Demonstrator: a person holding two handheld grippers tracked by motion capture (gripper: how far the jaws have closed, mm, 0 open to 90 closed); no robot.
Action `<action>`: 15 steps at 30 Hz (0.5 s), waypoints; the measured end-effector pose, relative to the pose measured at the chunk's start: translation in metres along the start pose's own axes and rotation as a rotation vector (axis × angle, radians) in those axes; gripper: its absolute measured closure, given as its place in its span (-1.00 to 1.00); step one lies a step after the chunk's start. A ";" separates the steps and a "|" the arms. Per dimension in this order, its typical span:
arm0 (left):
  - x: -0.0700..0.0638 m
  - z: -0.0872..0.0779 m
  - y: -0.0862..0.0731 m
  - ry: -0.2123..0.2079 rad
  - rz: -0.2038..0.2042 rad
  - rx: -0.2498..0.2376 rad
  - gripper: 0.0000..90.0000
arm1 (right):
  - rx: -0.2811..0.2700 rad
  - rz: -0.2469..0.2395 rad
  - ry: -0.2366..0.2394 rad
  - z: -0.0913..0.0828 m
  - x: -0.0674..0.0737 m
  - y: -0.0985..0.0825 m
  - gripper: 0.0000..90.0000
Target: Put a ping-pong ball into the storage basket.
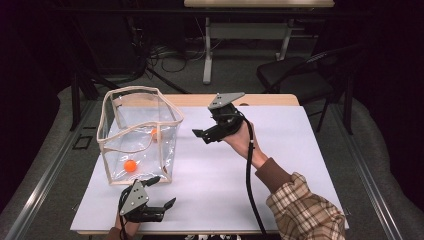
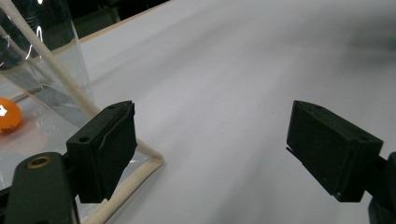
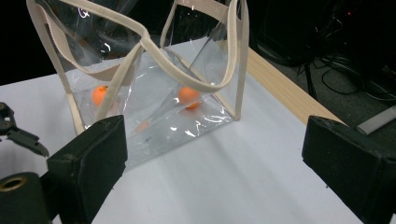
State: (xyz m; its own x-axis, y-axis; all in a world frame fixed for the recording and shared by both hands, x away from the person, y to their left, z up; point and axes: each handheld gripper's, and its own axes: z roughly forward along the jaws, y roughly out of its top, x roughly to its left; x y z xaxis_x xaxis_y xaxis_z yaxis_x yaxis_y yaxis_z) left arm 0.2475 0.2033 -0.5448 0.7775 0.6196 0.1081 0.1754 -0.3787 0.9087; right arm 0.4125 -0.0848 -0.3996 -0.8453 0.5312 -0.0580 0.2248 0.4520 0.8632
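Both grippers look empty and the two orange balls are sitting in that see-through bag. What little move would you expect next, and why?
Probably the left gripper eases forward to the clear plastic bag with cream trim. Its jaws stand open and empty right beside the bag's near bottom corner, while the right gripper, also open and empty, hangs above the white table beside the bag. Both orange balls already lie inside, so steadying or lifting the bag seems likely.

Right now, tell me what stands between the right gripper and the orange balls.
The clear plastic bag's wall: both orange balls lie inside it. The right gripper, jaws open and empty, faces that wall across bare white tabletop.
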 end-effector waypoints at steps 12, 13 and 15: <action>-0.001 -0.001 0.000 0.000 -0.001 -0.002 -0.65 | 0.010 0.033 -0.058 -0.026 -0.013 -0.029 -0.89; -0.001 -0.001 0.000 0.002 -0.001 -0.002 -0.65 | 0.017 0.035 -0.062 -0.027 -0.013 -0.032 -0.89; -0.001 -0.001 0.000 0.001 0.001 -0.001 -0.65 | 0.029 0.036 -0.073 -0.030 -0.015 -0.039 -0.89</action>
State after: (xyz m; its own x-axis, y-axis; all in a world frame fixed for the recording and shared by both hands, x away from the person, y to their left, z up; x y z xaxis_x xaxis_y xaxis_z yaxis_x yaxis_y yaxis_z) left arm 0.2466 0.2034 -0.5443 0.7769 0.6201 0.1091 0.1744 -0.3784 0.9090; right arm 0.4021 -0.1316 -0.4178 -0.7994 0.5973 -0.0646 0.2687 0.4517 0.8507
